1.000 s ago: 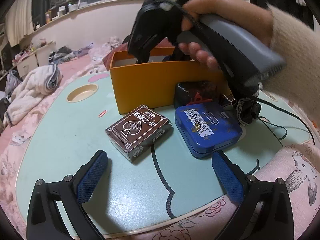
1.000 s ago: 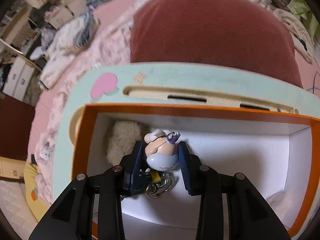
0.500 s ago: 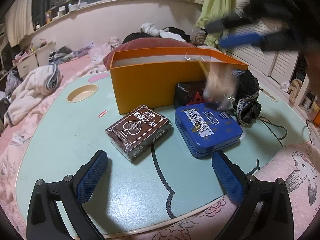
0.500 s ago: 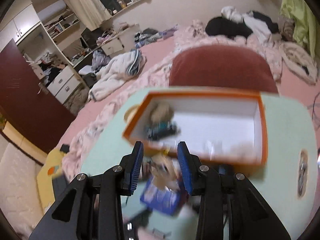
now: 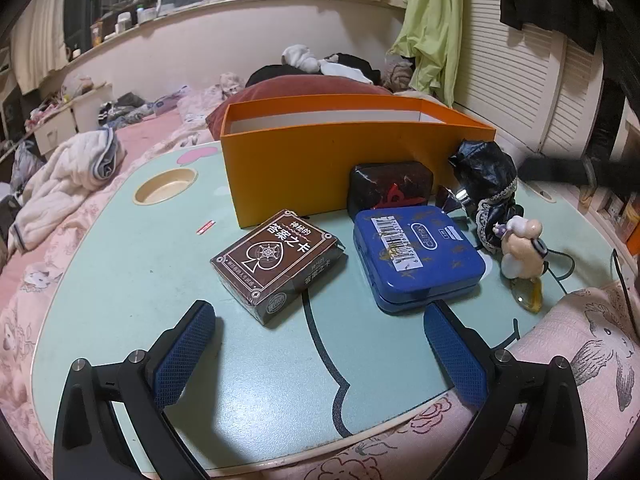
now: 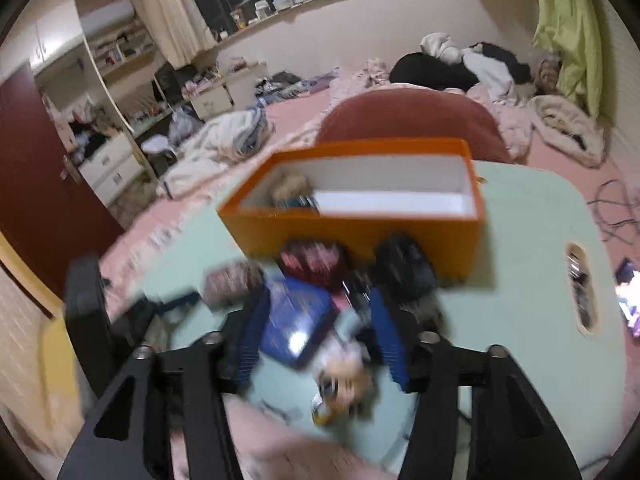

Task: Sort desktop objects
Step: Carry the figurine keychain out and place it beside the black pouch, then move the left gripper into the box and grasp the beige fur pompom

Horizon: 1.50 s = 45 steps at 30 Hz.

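A: What is the right gripper (image 6: 320,332) doing?

B: Its jaws are opening. Nothing is pressed between the pads; the little figurine (image 6: 346,380) shows blurred below them, on the desk (image 6: 532,240).

A: Where does the figurine sit from the other camera?

B: Upright near the desk's right edge, just right of the blue tin (image 5: 416,256) and in front of a black frilly bundle (image 5: 486,188).

A: And the left gripper (image 5: 318,354)?

B: Spread wide above the desk's near edge, touching nothing. The brown card box (image 5: 280,258) lies ahead of it, beside the tin.

A: The orange box (image 5: 340,160)?

B: Behind them, open-topped, with a dark case (image 5: 390,190) against its front wall.
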Tool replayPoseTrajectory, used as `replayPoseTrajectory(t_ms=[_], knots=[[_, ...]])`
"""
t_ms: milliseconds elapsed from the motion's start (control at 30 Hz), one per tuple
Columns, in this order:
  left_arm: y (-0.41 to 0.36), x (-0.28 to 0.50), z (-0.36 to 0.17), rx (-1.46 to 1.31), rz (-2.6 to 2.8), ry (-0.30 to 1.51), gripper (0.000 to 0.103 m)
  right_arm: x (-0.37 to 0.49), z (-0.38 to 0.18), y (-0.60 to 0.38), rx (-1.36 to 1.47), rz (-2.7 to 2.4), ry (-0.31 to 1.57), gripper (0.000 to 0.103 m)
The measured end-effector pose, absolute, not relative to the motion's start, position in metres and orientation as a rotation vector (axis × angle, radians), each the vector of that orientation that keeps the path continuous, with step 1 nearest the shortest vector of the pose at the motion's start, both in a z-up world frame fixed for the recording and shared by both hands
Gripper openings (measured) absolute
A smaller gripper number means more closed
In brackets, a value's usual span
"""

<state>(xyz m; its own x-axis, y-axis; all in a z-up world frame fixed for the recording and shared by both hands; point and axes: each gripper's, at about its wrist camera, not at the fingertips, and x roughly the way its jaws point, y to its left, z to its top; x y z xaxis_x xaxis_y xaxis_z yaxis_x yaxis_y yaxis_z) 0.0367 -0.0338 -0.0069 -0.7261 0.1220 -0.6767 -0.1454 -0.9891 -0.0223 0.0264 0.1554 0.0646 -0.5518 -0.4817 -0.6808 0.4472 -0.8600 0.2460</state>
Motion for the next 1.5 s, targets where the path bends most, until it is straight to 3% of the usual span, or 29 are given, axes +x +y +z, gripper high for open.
replayPoseTrajectory(t_ms=[100, 200, 267, 367, 867, 967, 1067, 1133, 1167, 1233, 1267, 1367, 1433, 1500], knots=[[-0.034, 0.037, -0.007, -1.091, 2.791, 0.049, 0.103, 0.042, 0.047, 0.157, 1.111, -2.426, 0.044, 0.055], [-0.034, 0.037, -0.007, -1.091, 2.791, 0.049, 0.103, 0.046, 0.032, 0.167, 1.14, -2.442, 0.035, 0.055], [-0.033, 0.037, -0.007, -1.091, 2.793, 0.053, 0.103, 0.041, 0.026, 0.169, 1.179, -2.433, 0.049, 0.064], [-0.034, 0.038, -0.007, -1.091, 2.792, 0.052, 0.103, 0.042, 0.024, 0.156, 1.192, -2.484, 0.218, 0.078], [-0.044, 0.05, 0.0, -1.092, 2.761, -0.01, 0.102, 0.039, 0.026, 0.16, 1.194, -2.491, 0.225, 0.082], [-0.053, 0.062, 0.019, -1.028, 2.754, -0.039, 0.09, 0.04, 0.025, 0.159, 1.195, -2.492, 0.225, 0.082], [-0.06, 0.068, 0.048, -0.948, 2.759, -0.043, 0.071, 0.04, 0.024, 0.16, 1.195, -2.492, 0.225, 0.082], [-0.063, 0.066, 0.067, -0.911, 2.728, -0.065, 0.05, 0.041, 0.024, 0.16, 1.194, -2.492, 0.224, 0.082], [-0.064, 0.063, 0.075, -0.901, 2.707, -0.075, 0.045, 0.04, 0.024, 0.16, 1.194, -2.492, 0.225, 0.082], [-0.066, 0.046, 0.089, -0.905, 2.661, -0.094, 0.017, 0.04, 0.024, 0.16, 1.194, -2.491, 0.224, 0.082], [-0.066, 0.035, 0.094, -0.927, 2.643, -0.102, 0.016, 0.041, 0.024, 0.16, 1.193, -2.492, 0.224, 0.082], [-0.066, -0.007, 0.101, -1.04, 2.603, -0.125, 0.019, 0.041, 0.024, 0.16, 1.193, -2.492, 0.224, 0.082], [-0.069, -0.038, 0.097, -1.207, 2.578, -0.205, 0.054, 0.041, 0.024, 0.159, 1.191, -2.492, 0.223, 0.082], [-0.075, -0.068, 0.094, -1.331, 2.511, -0.337, 0.059, 0.041, 0.023, 0.159, 1.189, -2.491, 0.221, 0.082]])
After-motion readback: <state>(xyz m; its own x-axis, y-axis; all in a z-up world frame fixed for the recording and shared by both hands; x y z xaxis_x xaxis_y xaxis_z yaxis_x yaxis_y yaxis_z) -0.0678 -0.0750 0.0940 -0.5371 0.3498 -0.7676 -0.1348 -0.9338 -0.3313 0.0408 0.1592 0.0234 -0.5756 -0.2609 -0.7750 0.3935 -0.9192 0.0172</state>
